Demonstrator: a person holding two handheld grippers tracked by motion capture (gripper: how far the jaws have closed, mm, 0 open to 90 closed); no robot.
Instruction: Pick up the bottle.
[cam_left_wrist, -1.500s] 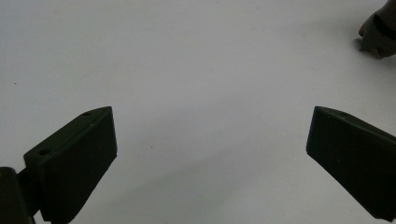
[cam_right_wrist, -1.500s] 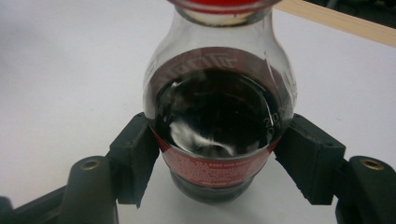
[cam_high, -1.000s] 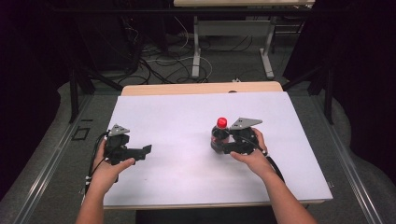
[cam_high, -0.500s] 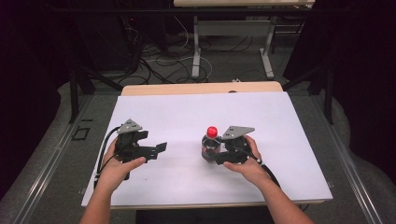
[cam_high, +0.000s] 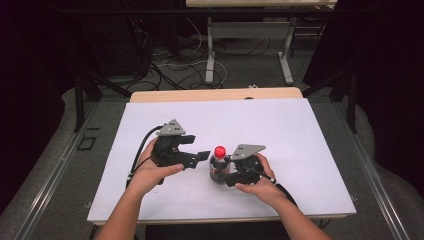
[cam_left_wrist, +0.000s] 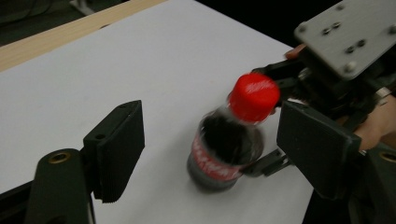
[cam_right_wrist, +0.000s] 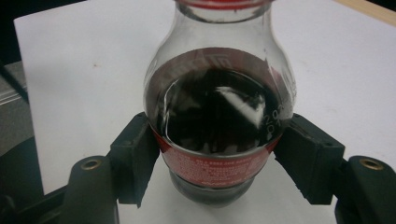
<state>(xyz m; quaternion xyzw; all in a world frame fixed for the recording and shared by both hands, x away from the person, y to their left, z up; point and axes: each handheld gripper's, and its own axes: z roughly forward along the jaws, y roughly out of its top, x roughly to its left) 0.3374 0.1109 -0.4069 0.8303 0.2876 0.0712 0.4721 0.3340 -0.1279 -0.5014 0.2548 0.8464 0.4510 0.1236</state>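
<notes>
The right tongs (cam_right_wrist: 219, 154) are squeezing the bottle (cam_right_wrist: 219, 116) – the left tongs (cam_left_wrist: 210, 154), closing but not yet touching, are nearing its red cap (cam_left_wrist: 253, 95) – a bump could be tipping it

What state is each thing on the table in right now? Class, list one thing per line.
Bottle: upright on the white table, dark drink partly filling it.
Red cap: on the bottle, closed.
Right hand-held gripper: shut on the bottle at its label.
Left hand-held gripper: open, jaws just been closing, either side of the bottle without touching it.
</notes>
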